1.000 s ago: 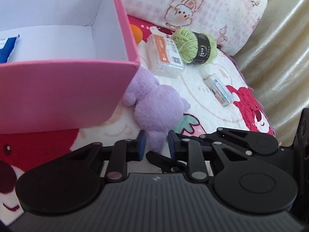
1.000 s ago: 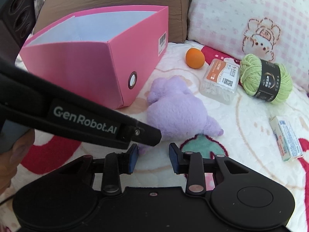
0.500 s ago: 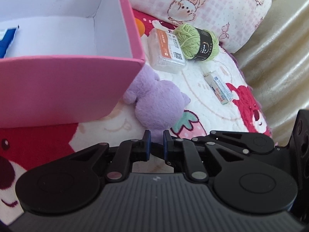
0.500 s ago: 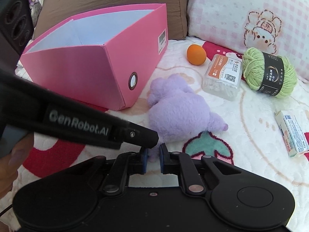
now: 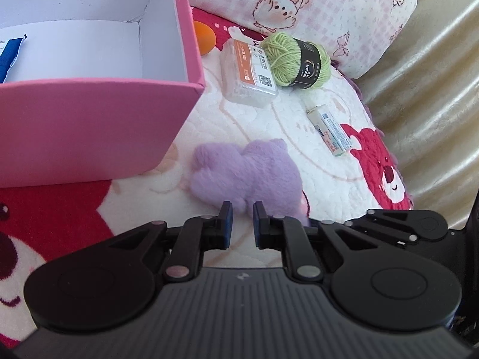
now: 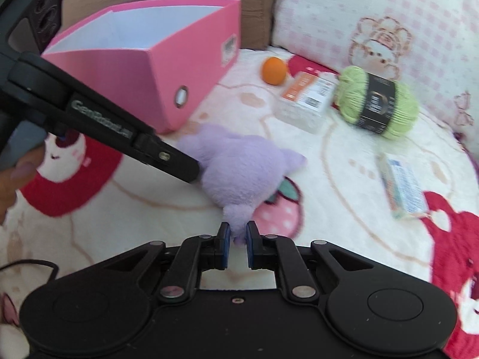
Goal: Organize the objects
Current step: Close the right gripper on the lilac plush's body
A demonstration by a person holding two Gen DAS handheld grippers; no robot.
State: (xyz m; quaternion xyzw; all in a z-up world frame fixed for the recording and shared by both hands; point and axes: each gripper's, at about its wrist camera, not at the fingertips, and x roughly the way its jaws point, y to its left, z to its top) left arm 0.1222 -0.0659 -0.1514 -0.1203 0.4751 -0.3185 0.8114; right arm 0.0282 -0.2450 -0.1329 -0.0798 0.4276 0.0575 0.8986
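Observation:
A purple plush toy [image 5: 248, 173] lies on the blanket beside the pink box [image 5: 89, 125]. Both grippers pinch it from opposite ends. My left gripper [image 5: 242, 209] is shut on the plush's near edge. My right gripper [image 6: 236, 233] is shut on a small limb of the plush [image 6: 239, 170]. The left gripper's black finger [image 6: 167, 158] also shows in the right wrist view, touching the plush's left side. The pink box [image 6: 155, 77] is open on top, with a blue and white item [image 5: 9, 56] inside.
An orange ball [image 6: 274, 70], a clear plastic box with an orange label [image 6: 308, 98], a green yarn ball [image 6: 377, 101] and a small white carton [image 6: 402, 188] lie on the blanket beyond the plush. Pillows [image 6: 389, 21] stand behind.
Both grippers have closed on the plush toy. The plush has been pulled away from the pink box toward the grippers and now lies stretched between them.

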